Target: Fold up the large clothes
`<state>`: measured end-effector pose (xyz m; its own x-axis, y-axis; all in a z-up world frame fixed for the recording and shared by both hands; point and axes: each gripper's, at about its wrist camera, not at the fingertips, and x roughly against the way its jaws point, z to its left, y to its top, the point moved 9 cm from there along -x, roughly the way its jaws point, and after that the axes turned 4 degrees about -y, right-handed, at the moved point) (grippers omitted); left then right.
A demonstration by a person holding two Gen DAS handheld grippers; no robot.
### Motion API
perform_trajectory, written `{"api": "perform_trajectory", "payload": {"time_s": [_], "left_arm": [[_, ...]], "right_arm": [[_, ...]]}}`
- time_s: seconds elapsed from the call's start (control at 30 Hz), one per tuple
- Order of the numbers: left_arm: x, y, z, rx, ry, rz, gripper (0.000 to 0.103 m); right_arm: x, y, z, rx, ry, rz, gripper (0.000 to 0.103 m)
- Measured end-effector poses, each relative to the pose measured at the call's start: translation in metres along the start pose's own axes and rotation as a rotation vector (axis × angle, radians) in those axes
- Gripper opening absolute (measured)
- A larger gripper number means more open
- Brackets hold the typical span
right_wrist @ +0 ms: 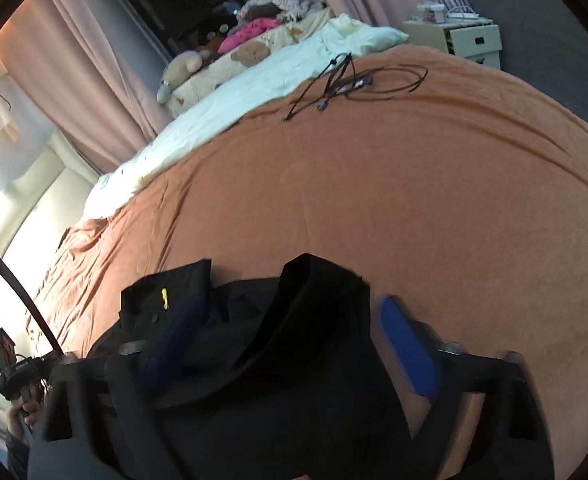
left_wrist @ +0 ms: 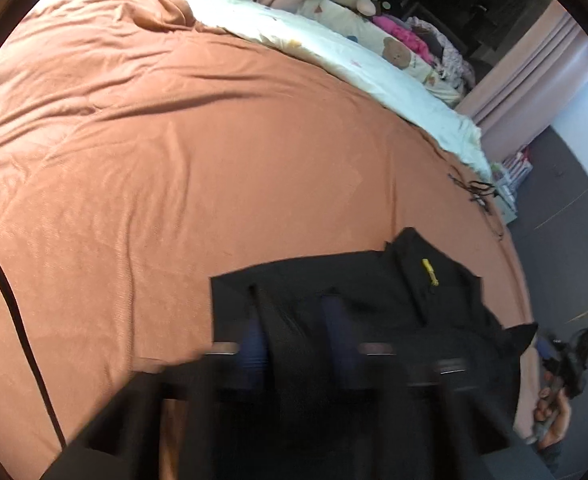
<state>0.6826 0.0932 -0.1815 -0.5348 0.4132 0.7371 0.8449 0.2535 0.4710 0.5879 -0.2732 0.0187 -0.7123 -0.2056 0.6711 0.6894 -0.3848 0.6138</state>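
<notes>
A: Left hand-held gripper point(left_wrist: 294, 344) sat low over the bed point(left_wrist: 174, 180), its blue fingers point(left_wrist: 254, 344) blurred, with a fold of the black garment point(left_wrist: 354, 292) running up between them. Looked clamped on the cloth, though the blur kept the contact itself from being clear.

B: Right hand-held gripper point(right_wrist: 290, 332): fingers point(right_wrist: 404, 340) stood well apart, the garment point(right_wrist: 294, 320) draped over and between them. One blue finger was bare on the right; the other was half covered by cloth.

A: Garment position: bunched at the near edge of the orange cover point(right_wrist: 414, 200), collar part with a yellow tag point(right_wrist: 165, 298) lying flat on the bed.

B: Noted also black cables point(right_wrist: 354, 80) on the far part of the cover, beside a white quilt point(right_wrist: 254, 80). Plush toy point(right_wrist: 182, 66) and pink clothes point(right_wrist: 250, 32) lay beyond the quilt. Cardboard box point(right_wrist: 474, 44) stood on the floor past the bed.
</notes>
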Motion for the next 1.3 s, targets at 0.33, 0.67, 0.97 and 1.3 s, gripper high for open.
{"api": "perform_trajectory", "payload": {"time_s": [0.33,0.67,0.97,1.3], "left_arm": [[0.029,-0.017,0.018,-0.056,0.088,0.0,0.091],[-0.016,-0.029,0.031,-0.126,0.14,0.102,0.077],[-0.069,-0.004,0.034,-0.122,0.076,0.121,0.05],[-0.065,0.023,0.024,-0.202,0.128,0.046,0.002]], "right_arm": [[0.036,-0.027,0.01,0.079,-0.057,0.082,0.092],[-0.003,-0.016,0.015,0.15,-0.11,0.192,0.092],[-0.072,0.02,0.014,0.161,-0.069,0.226,0.089],[-0.092,0.039,0.015,0.22,-0.057,0.187,0.001]]}}
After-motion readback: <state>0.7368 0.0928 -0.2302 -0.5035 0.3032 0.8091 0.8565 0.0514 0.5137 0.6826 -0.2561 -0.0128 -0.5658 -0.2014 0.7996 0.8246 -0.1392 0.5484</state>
